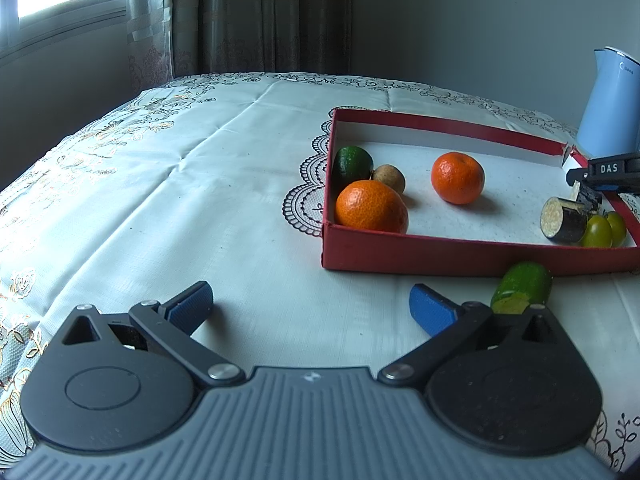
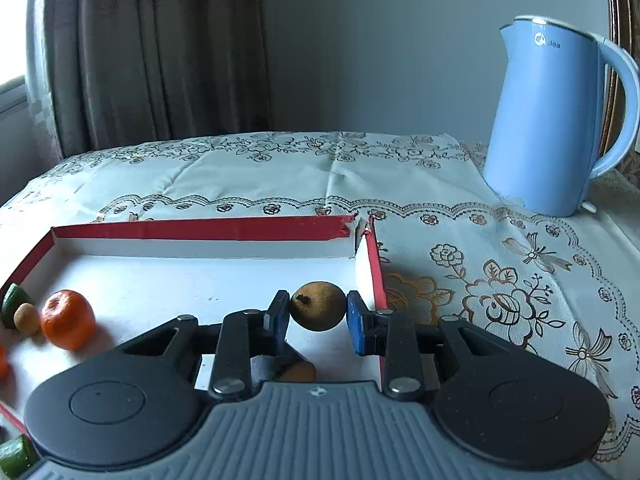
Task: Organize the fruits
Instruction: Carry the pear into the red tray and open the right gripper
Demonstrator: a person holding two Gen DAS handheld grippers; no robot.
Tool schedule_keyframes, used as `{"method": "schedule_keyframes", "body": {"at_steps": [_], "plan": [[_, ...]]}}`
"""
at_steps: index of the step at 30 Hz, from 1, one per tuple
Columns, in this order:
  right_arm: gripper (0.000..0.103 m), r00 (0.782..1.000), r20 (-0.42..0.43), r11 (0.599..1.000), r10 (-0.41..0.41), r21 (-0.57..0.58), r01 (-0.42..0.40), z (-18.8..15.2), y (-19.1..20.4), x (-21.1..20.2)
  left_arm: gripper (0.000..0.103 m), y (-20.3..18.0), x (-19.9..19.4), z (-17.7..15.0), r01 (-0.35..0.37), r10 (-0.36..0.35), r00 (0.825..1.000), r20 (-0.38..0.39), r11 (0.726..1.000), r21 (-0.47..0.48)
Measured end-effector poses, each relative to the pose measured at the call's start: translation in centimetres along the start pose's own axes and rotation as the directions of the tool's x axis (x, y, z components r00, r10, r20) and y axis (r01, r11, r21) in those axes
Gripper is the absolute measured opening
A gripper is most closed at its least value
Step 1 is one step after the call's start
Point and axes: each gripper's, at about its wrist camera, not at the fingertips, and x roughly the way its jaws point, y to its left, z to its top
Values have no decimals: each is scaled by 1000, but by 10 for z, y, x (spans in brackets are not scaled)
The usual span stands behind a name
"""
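Longan (image 2: 318,306) sits pinched between the right gripper (image 2: 318,320) pads, held above the red box (image 2: 200,227) floor near its right wall. Left gripper (image 1: 311,308) hangs wide open, empty, with a green fruit (image 1: 522,286) just right of it, outside the box.

From my left wrist camera I take the box (image 1: 460,258) as the landmark: in its near left corner sits a tangerine (image 1: 371,207), with a lime (image 1: 352,164) and a small round fruit (image 1: 389,178) just behind it. A second tangerine (image 1: 458,177) lies mid-box. A cut stub (image 1: 564,219) and two olive-like fruits (image 1: 604,230) crowd its near right corner. A cucumber piece (image 1: 522,287) lies before the box; the kettle (image 1: 610,108) stands behind its right end.
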Motion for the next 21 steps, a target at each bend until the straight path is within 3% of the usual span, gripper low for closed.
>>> {"method": "schedule_keyframes", "body": {"at_steps": [14,21], "plan": [[30,1000,-6,1000,16,-19,-16,0,1,-1,103,0,0,0,-2,2,1000,-1,1000,3],[30,998,69,999,-2,-37,5,-1,4,-25,103,0,0,0,-2,2,1000,-1,1000,3]]}}
